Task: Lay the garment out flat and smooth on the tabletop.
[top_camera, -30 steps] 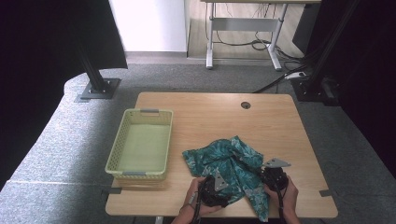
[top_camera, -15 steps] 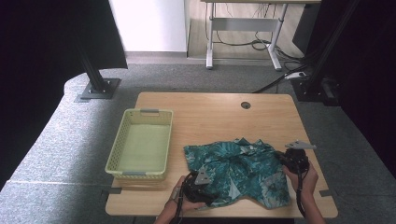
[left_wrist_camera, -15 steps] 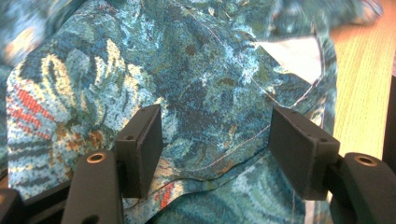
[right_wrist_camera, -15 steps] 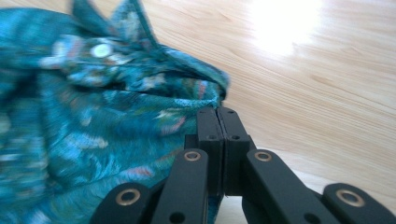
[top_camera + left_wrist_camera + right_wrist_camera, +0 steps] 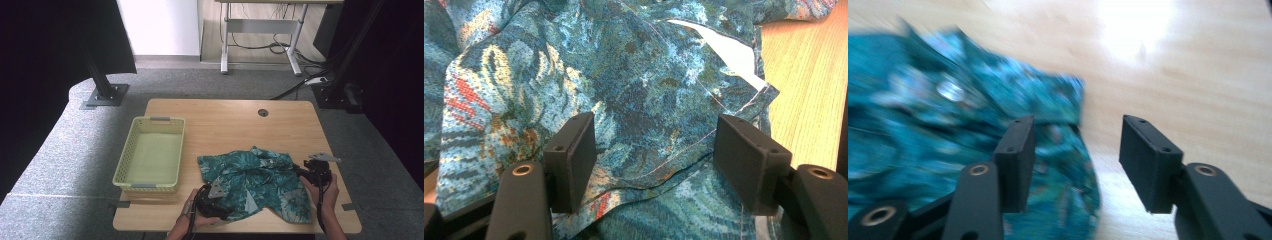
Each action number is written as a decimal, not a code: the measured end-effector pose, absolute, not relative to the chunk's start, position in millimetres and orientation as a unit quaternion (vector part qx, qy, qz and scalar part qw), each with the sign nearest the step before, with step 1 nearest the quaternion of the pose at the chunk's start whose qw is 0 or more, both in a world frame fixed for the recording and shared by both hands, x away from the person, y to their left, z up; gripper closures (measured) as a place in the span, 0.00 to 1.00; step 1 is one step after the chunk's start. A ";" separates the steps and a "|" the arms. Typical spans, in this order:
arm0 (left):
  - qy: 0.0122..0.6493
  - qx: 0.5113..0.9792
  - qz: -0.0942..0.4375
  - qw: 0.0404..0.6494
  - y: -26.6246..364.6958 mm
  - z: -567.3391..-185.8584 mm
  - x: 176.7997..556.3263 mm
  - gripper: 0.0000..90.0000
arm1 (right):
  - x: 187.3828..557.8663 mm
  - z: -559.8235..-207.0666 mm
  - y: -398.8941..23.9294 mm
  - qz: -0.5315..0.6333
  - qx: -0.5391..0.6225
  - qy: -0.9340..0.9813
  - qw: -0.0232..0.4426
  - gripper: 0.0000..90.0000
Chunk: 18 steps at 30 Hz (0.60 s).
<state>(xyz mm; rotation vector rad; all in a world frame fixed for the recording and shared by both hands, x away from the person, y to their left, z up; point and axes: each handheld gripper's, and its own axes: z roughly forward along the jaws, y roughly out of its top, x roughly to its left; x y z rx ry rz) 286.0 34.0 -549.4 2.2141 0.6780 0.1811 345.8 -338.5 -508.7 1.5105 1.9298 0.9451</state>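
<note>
A teal floral shirt (image 5: 255, 180) lies spread on the wooden table (image 5: 235, 125), right of centre. My left gripper (image 5: 224, 199) rests at the shirt's near left edge. In the left gripper view its jaws (image 5: 654, 150) stand wide apart, with a fold of the shirt (image 5: 624, 90) lying loose between them. My right gripper (image 5: 301, 171) is at the shirt's right edge. Its jaws (image 5: 1075, 150) have just been opening; the shirt's hem (image 5: 948, 125) lies under the left one and reaches into the gap, unpinched.
A yellow-green mesh basket (image 5: 145, 186) sits on the left part of the table, with nothing showing inside. A round cable hole (image 5: 263, 112) is near the far edge. Bare wood lies beyond the shirt. Grey carpet surrounds the table.
The shirt was bunched near the front edge and now lies spread wider. The right hand moved to the right and a little away; the left hand shifted left.
</note>
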 end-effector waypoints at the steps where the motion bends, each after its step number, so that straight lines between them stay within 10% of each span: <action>1: 0.269 0.874 0.071 0.398 33.0 -549.1 285.8 0.37 | 341.9 -503.4 -335.3 0.354 0.550 0.711 0.257 0.51; 18: 0.300 0.863 0.121 0.387 24.9 -531.6 313.9 0.39 | 284.8 -539.9 -262.8 0.360 0.483 0.772 0.203 0.49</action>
